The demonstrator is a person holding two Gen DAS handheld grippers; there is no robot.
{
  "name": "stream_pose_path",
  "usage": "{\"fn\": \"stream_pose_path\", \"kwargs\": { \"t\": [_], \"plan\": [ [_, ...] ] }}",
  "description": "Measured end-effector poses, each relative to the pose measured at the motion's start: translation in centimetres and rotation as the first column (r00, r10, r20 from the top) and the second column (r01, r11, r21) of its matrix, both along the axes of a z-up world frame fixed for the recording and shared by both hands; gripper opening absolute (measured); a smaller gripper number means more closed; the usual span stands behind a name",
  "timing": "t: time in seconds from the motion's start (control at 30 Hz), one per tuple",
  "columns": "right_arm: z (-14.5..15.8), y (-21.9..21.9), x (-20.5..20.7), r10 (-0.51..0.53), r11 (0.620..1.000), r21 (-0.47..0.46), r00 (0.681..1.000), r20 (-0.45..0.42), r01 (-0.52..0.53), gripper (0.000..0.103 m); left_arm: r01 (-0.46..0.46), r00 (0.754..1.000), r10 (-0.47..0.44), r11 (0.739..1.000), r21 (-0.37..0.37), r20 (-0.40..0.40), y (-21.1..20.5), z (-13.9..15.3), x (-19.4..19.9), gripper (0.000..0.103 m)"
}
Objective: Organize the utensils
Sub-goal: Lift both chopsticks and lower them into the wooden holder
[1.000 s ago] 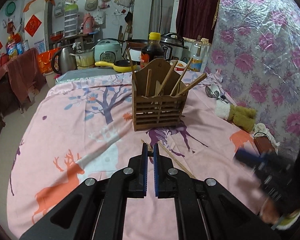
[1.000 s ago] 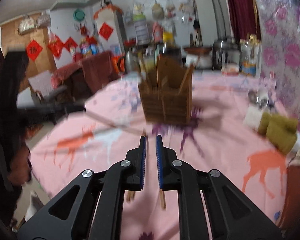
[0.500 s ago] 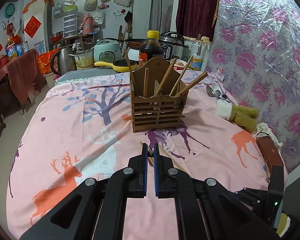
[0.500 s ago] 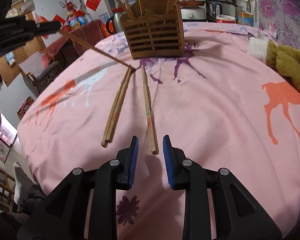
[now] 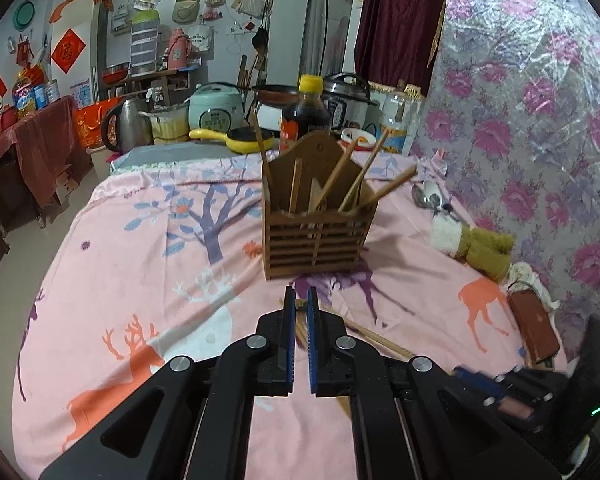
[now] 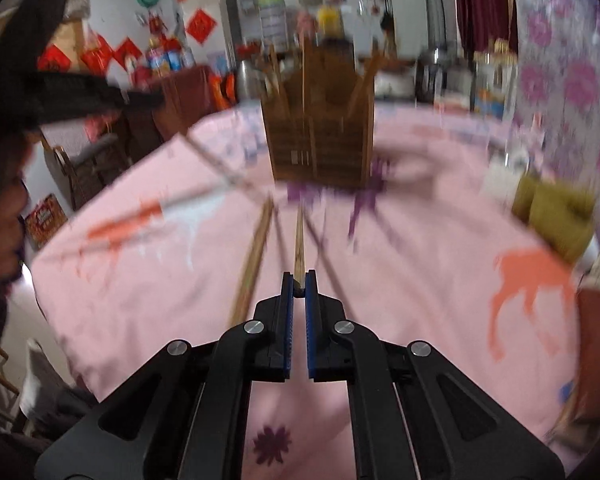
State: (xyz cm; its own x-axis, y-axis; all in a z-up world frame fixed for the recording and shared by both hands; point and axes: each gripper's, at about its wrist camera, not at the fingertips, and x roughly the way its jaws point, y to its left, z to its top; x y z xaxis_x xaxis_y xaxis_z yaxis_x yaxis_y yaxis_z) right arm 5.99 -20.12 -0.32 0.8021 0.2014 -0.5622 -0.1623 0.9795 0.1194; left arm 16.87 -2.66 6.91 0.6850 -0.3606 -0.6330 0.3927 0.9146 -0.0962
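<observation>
A slatted wooden utensil holder (image 5: 316,236) (image 6: 320,140) stands mid-table on the pink cloth, with several chopsticks leaning in it. My left gripper (image 5: 299,304) is shut on a chopstick (image 5: 299,303) that shows as a brown sliver between its tips. In the right wrist view that stick (image 6: 220,168) runs, blurred, from the left gripper at upper left down to the cloth. My right gripper (image 6: 299,286) is shut on the near end of another chopstick (image 6: 299,240) that points toward the holder. A loose pair of chopsticks (image 6: 254,260) lies just to its left.
More chopsticks (image 5: 376,338) lie on the cloth right of my left gripper. Spoons (image 5: 428,200), a yellow-green towel (image 5: 480,244) and a brown case (image 5: 534,330) sit along the right side by the floral wall. A sauce bottle (image 5: 306,114), cookers and a yellow pan (image 5: 236,135) crowd the back.
My right gripper, open over the single chopstick half a second ago, has shut on its near end. The left gripper has stayed in place with its stick.
</observation>
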Motion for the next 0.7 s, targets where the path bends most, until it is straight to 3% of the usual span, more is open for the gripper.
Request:
{"fn": "stream_pose_path", "kwargs": {
  "t": [0.23, 0.47, 0.7],
  "plan": [
    [7.0, -0.8, 1.9, 0.008, 1.0, 0.014, 0.99, 0.14, -0.01, 0.006, 0.022, 0.998, -0.022, 1.0, 0.006, 0.057, -1.1, 3.3, 0.6, 0.006],
    [11.6, -1.7, 6.2, 0.003, 0.999, 0.053, 0.983, 0.184, -0.013, 0.006, 0.025, 0.994, -0.025, 1.0, -0.006, 0.104, -2.3, 7.8, 3.3, 0.006],
    [18.2, -2.7, 11.2, -0.082, 0.994, 0.09, 0.94, 0.332, 0.055, 0.006, -0.029, 0.978, 0.04, 0.998, -0.053, 0.205, -1.9, 13.8, 7.4, 0.006]
  ]
}}
